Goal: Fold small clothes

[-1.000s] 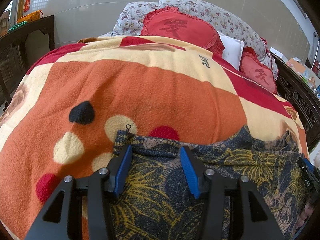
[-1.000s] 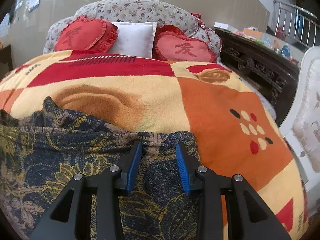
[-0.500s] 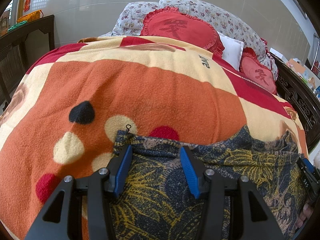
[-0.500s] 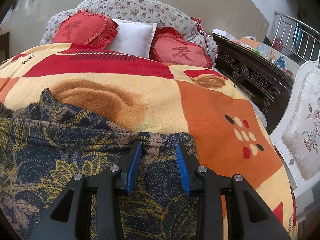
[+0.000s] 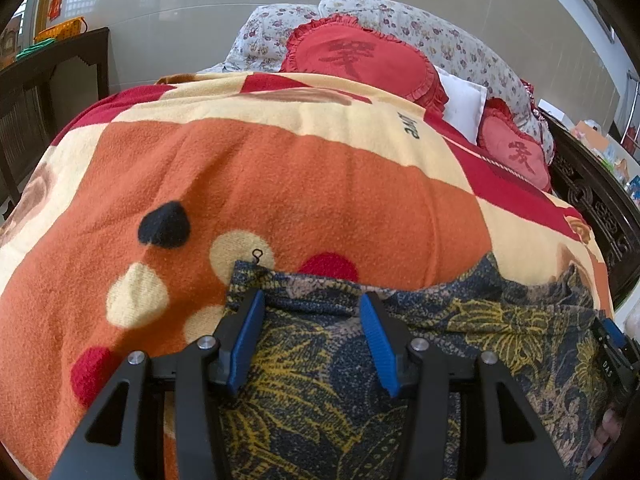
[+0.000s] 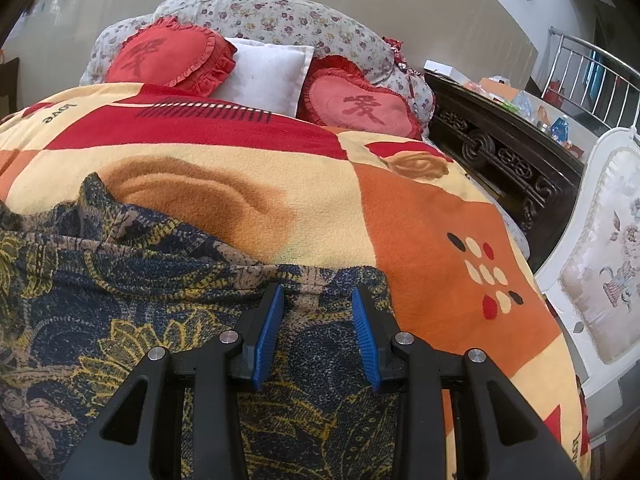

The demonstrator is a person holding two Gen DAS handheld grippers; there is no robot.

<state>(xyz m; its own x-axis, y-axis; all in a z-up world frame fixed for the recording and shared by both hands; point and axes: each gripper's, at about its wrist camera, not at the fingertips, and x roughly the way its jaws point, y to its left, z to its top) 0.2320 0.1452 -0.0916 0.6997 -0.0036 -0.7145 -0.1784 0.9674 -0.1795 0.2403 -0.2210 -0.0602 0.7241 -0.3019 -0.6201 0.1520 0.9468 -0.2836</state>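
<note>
On the bed's fleece blanket (image 5: 280, 184) | printed garment (image 5: 320, 392) lies flat, soft, light, limp | left tongs (image 5: 311, 336) and right tongs (image 6: 318, 332) part-open, empty, over far hem | we judge corners best.

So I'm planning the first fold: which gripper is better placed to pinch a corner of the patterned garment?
Left, probably. The left gripper sits open just inside the patterned garment and its sharp far corner. The right gripper, also open, faces a rounded, rumpled edge.
</note>
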